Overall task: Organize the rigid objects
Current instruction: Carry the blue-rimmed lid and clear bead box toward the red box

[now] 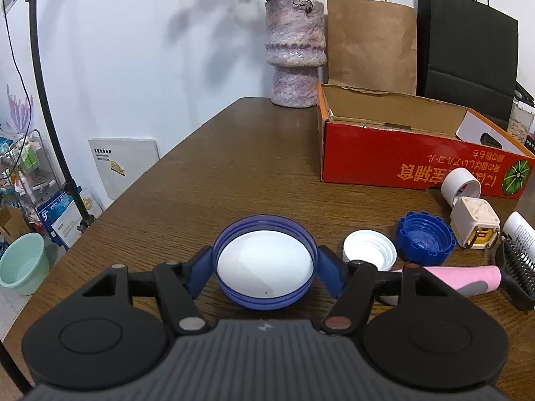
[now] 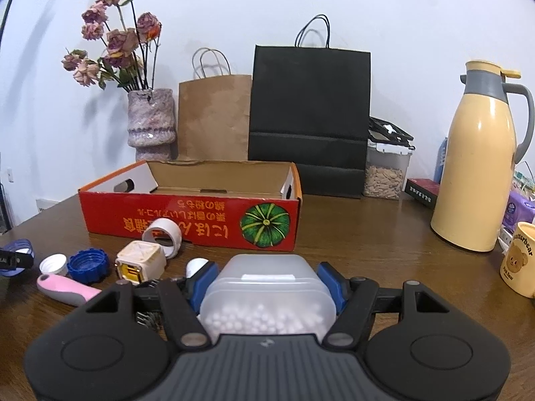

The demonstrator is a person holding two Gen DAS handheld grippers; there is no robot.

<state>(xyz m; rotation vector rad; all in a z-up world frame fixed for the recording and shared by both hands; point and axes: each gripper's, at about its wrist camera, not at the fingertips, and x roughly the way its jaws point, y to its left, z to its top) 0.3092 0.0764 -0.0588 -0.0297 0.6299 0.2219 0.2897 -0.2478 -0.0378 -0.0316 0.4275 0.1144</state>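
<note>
Left gripper (image 1: 265, 267), frame centre, is pinching a shallow blue plastic lid with white liner (image 1: 265, 265) by its rim: light, stiff, slippery. Right gripper (image 2: 267, 284) is clamping a frosted plastic box of white beads (image 2: 267, 295) by its side walls: light, rattly.

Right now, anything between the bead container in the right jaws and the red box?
Nothing visible. The bead container is gripped, the red box sits open-topped just beyond it, and only bare table lies between. The white ring and cube sit off left.
</note>
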